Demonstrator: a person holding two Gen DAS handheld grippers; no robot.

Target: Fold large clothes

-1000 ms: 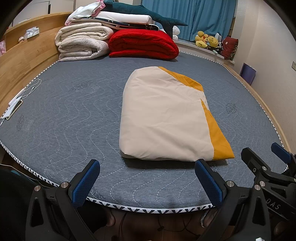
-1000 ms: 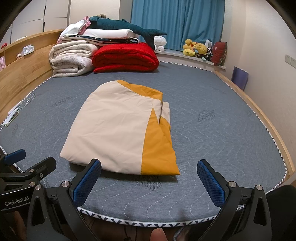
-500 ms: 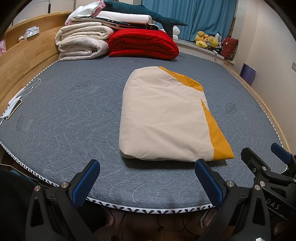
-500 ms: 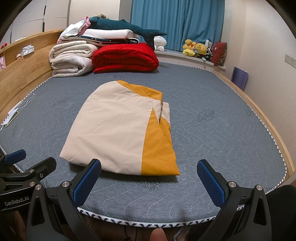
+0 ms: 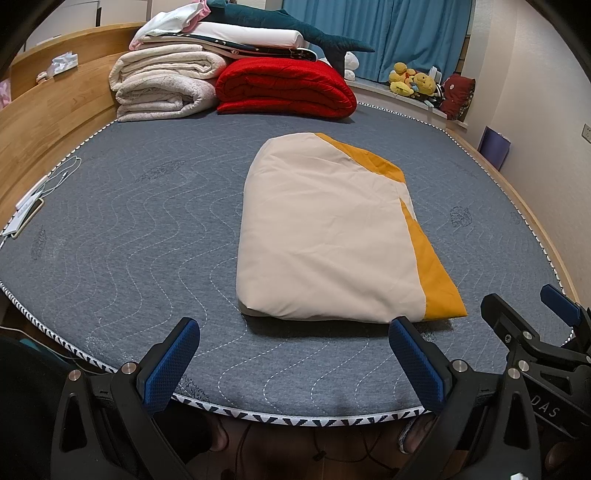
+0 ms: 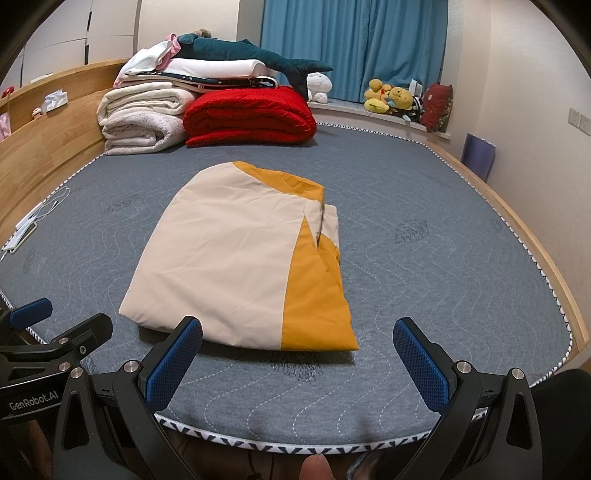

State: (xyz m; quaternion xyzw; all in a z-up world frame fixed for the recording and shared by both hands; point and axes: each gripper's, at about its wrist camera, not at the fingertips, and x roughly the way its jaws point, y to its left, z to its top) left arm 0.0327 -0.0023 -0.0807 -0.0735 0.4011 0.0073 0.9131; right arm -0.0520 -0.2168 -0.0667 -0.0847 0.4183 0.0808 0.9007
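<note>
Folded cream-and-orange garment (image 5: 325,236) lies flat on the grey quilted mattress (image 5: 122,229), just past the near edge, a bit right of centre in the left view. Left gripper (image 5: 295,360) has fingers spread wide, empty, hanging over the mattress's near edge short of the garment's front fold; right gripper (image 6: 299,356) same, wide apart, holding nothing, near the orange corner. Looks like most folds are done, maybe one more fold or just tidy-up left. Risks, as a judgement: layered edges on the right side (image 6: 325,229) look loosely stacked, so pinching only the top layer would peel the bundle open; grabbing the front corners unevenly would skew the fold; dragging on the quilted surface could bunch the under layer. Fabric looks thin and slippery-ish, a shallow pinch may slide off. Around: red blanket (image 5: 284,86) and rolled white blankets (image 5: 162,88) stacked at the far end, with a teal shark plush (image 5: 291,33) on top, well apart from the garment; phone and white cable (image 5: 40,192) at the left edge by the wooden bed frame (image 5: 44,114); yellow plush toys (image 6: 391,96) on the window ledge, blue curtain (image 6: 351,44) behind. Nothing sits between grippers and garment, path is free.
</note>
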